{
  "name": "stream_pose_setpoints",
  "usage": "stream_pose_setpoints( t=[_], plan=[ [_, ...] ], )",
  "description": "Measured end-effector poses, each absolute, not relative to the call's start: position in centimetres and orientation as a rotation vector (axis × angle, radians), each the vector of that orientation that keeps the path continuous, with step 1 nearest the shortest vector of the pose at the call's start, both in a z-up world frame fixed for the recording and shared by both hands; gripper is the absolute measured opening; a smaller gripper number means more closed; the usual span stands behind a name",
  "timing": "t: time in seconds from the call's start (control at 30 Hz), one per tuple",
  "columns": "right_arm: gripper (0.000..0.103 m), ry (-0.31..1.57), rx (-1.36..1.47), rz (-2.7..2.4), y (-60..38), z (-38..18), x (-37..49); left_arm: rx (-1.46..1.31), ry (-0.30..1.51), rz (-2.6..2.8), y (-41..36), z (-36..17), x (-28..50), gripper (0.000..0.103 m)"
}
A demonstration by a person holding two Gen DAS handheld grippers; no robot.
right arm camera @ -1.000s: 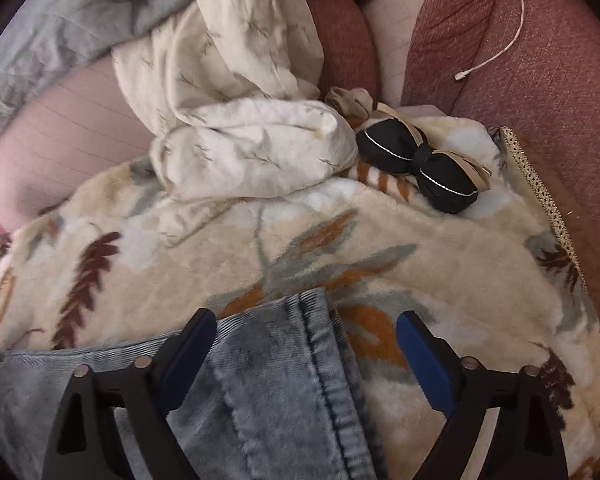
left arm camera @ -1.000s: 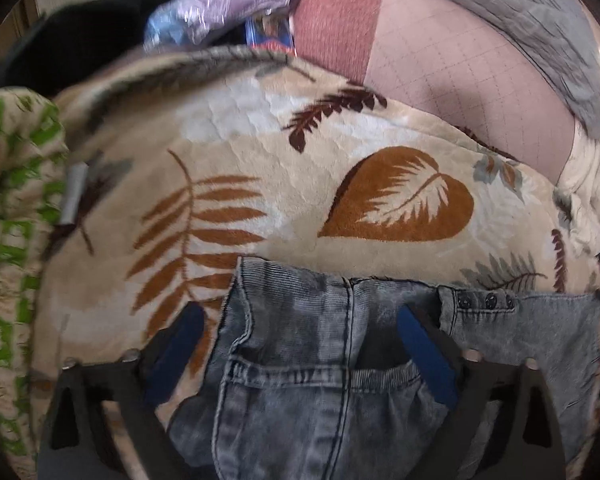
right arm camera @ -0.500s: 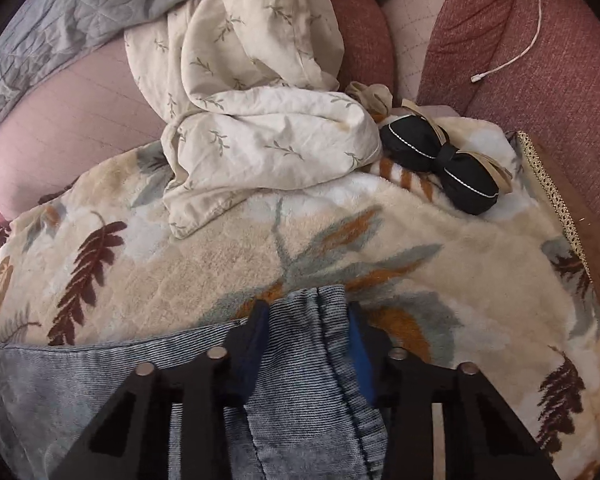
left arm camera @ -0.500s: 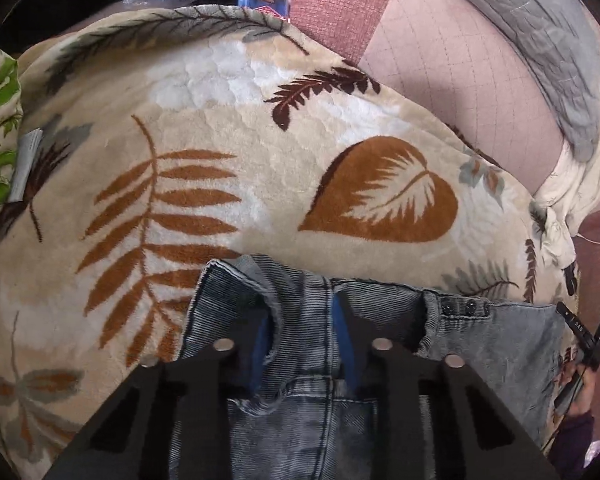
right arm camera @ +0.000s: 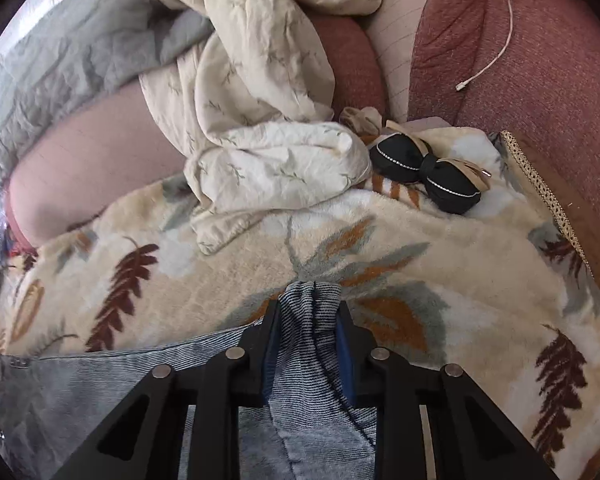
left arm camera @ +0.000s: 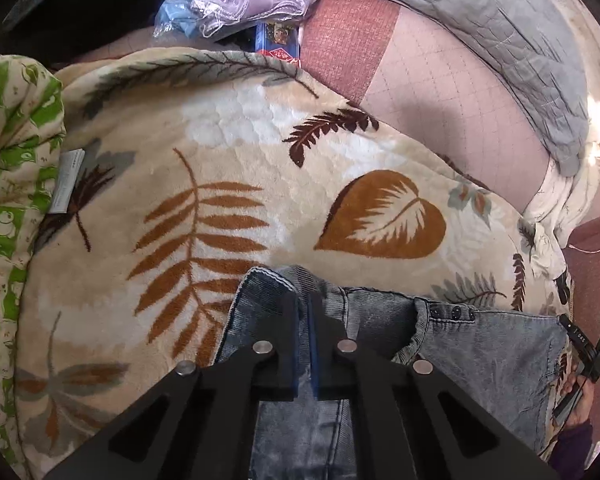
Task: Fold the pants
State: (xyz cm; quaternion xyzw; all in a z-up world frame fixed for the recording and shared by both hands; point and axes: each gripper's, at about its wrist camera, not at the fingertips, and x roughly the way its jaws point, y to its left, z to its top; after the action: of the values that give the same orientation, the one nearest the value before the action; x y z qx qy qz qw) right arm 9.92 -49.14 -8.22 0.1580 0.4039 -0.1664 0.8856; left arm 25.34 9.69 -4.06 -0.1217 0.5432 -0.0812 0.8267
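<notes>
Grey washed denim pants (left arm camera: 480, 356) lie on a beige leaf-print blanket (left arm camera: 228, 184). My left gripper (left arm camera: 303, 304) is shut on the pants' waistband near its left corner, the jaws nearly together. In the right wrist view the pants (right arm camera: 80, 392) stretch off to the left. My right gripper (right arm camera: 309, 312) is shut on a bunched fold of the pants' edge, lifted a little off the blanket (right arm camera: 440, 248). The other hand-held gripper (left arm camera: 584, 356) shows at the right edge of the left wrist view.
A green-patterned cushion (left arm camera: 8, 168) lies at left, plastic bags (left arm camera: 236, 4) at the back and a grey quilt (left arm camera: 512, 36) at back right. A cream sheet (right arm camera: 260, 120), a black bow (right arm camera: 424, 168), a white cable (right arm camera: 496, 32) and red sofa cushions (right arm camera: 540, 80) lie beyond the right gripper.
Both grippers went from wide open around the denim to shut on it. The fabric has bunched up between the jaws of each.
</notes>
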Motion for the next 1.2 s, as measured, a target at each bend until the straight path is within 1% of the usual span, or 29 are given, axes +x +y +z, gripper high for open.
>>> stream_pose_setpoints(
  t=[0.1,0.2,0.27,0.3,0.33,0.37,0.4,0.43,0.53,0.6,0.67,0.7,0.73,0.83,0.93,1.2],
  plan=[
    [0.027,0.831,0.349,-0.341,-48.9,-7.4,9.0,-0.273,1.142,-0.169,9.7,-3.8,24.9,0.002],
    [0.027,0.839,0.344,-0.336,-48.8,-7.4,8.9,-0.232,1.178,-0.118,9.5,-4.3,24.9,0.002],
    [0.027,0.848,0.331,-0.334,-48.9,-7.4,9.2,-0.248,1.159,-0.082,10.0,-4.3,24.8,0.003],
    [0.027,0.851,0.322,-0.335,-49.0,-7.5,9.3,-0.257,1.153,-0.071,10.3,-4.3,24.7,0.010],
    [0.027,0.855,0.317,-0.333,-49.0,-7.6,9.5,-0.274,1.153,-0.069,10.6,-4.4,24.8,0.029],
    [0.027,0.861,0.312,-0.334,-49.0,-7.8,9.7,-0.284,1.162,-0.071,10.6,-4.6,25.0,0.042],
    [0.027,0.865,0.308,-0.337,-49.0,-8.0,9.8,-0.283,1.162,-0.068,10.6,-4.7,25.0,0.062],
    [0.027,0.870,0.307,-0.340,-49.1,-8.3,10.0,-0.277,1.153,-0.065,10.4,-4.7,25.1,0.066],
    [0.027,0.876,0.320,-0.339,-49.5,-9.0,10.4,-0.264,1.145,-0.094,9.6,-4.9,25.2,0.066],
    [0.027,0.876,0.328,-0.337,-49.7,-9.5,10.5,-0.252,1.157,-0.085,9.1,-5.6,25.6,0.066],
    [0.027,0.877,0.329,-0.334,-49.7,-9.8,10.7,-0.269,1.179,-0.104,8.9,-6.5,26.0,0.042],
    [0.027,0.877,0.329,-0.334,-49.7,-9.9,10.8,-0.278,1.196,-0.107,8.9,-7.0,26.2,0.012],
    [0.027,0.878,0.330,-0.335,-49.7,-10.1,11.0,-0.293,1.214,-0.109,8.9,-7.6,26.4,0.003],
    [0.027,0.877,0.333,-0.335,-49.8,-10.2,11.1,-0.283,1.196,-0.099,9.1,-8.1,26.1,0.002],
    [0.027,0.863,0.347,-0.328,-49.9,-9.8,10.7,-0.315,1.134,-0.110,9.9,-7.2,25.2,0.002],
    [0.027,0.767,0.400,-0.301,-49.8,-6.7,7.0,-0.391,0.991,-0.225,11.3,-1.0,20.5,0.002]
  ],
)
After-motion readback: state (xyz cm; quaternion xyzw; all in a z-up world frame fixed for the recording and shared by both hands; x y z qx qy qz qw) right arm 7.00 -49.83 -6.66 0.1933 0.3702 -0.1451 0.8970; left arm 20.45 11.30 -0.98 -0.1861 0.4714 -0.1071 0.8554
